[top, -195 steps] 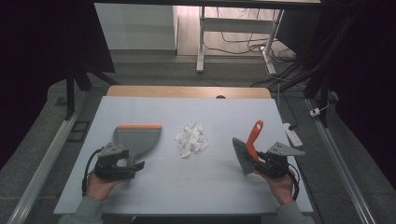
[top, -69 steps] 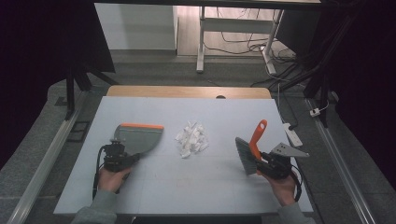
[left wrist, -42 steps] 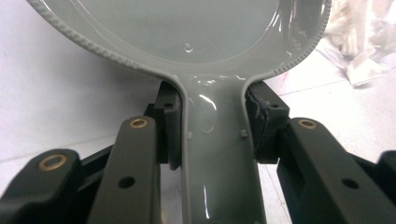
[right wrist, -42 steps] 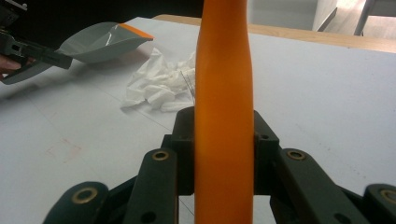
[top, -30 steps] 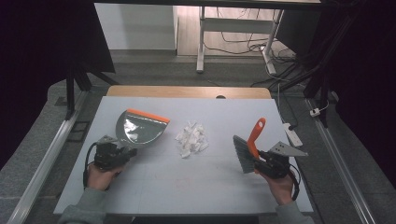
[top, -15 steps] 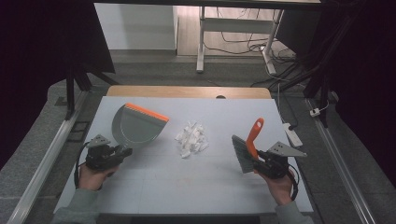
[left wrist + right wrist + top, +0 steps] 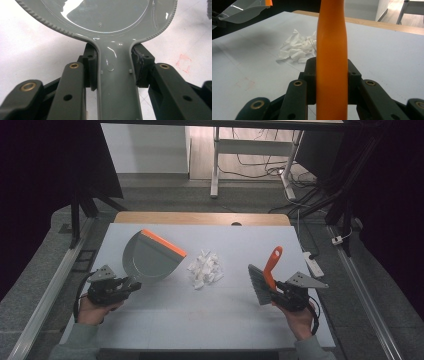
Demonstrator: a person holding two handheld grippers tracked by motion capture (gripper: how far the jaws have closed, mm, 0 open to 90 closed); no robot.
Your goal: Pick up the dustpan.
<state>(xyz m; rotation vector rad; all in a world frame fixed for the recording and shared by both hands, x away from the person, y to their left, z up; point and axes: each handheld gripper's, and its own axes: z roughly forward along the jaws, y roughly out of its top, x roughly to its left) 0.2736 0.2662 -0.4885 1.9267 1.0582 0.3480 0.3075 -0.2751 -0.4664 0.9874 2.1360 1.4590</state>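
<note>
Dustpan and brush flank the paper scraps.
Each hand-held gripper, left and right, clamps a handle; the brush bristles are cut off in the right gripper view.

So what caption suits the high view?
Left gripper holds dustpan, right gripper brush, paper scraps between.

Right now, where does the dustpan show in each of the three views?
High view: dustpan left of centre, orange lip toward the paper scraps.
Left gripper view: its grey handle runs up the middle, pan across the top.
Right gripper view: top left corner.
Shared landmark: the scraps, between dustpan and brush.
</note>
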